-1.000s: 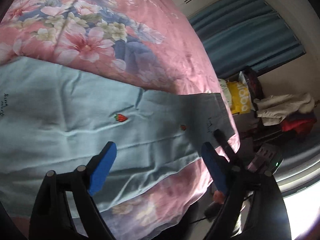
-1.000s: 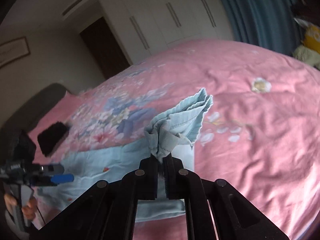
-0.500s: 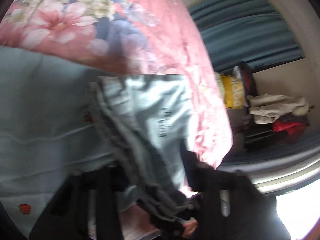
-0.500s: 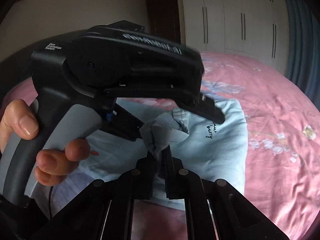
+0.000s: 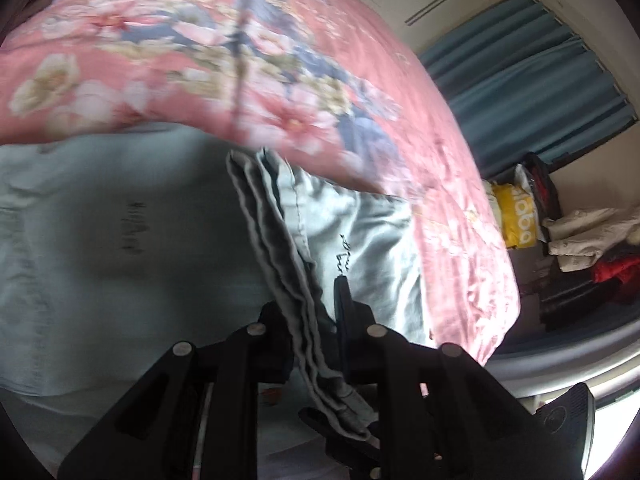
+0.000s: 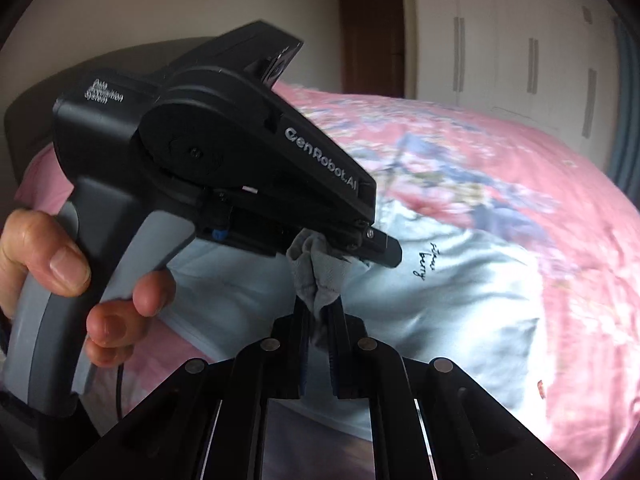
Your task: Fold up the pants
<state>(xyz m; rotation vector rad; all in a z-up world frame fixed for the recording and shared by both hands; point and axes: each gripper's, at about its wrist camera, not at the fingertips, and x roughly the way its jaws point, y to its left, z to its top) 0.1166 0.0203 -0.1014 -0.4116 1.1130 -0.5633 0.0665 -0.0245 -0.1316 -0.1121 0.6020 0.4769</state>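
Note:
Light blue pants (image 5: 100, 248) lie on a pink floral bed cover, with small dark script on the cloth (image 6: 426, 262). My left gripper (image 5: 310, 312) is shut on a bunched, folded-over edge of the pants (image 5: 280, 248). My right gripper (image 6: 319, 320) is shut on the same bunched edge (image 6: 320, 276), just under the left gripper's body (image 6: 224, 160), which fills the left of the right wrist view. A hand (image 6: 48, 264) holds the left gripper's grey handle. The folded part lies over the rest of the pants (image 6: 460, 312).
The pink floral bed cover (image 5: 280, 80) spreads around the pants. Blue curtains (image 5: 532, 92), a yellow bag (image 5: 518, 220) and piled clothes (image 5: 592, 240) stand beyond the bed's edge. White wardrobes (image 6: 520, 52) and a dark door (image 6: 370, 40) are at the back.
My left gripper was open above the flat pants and has closed on the bunched edge. My right gripper carried that edge over to the left gripper, folding the pants over themselves.

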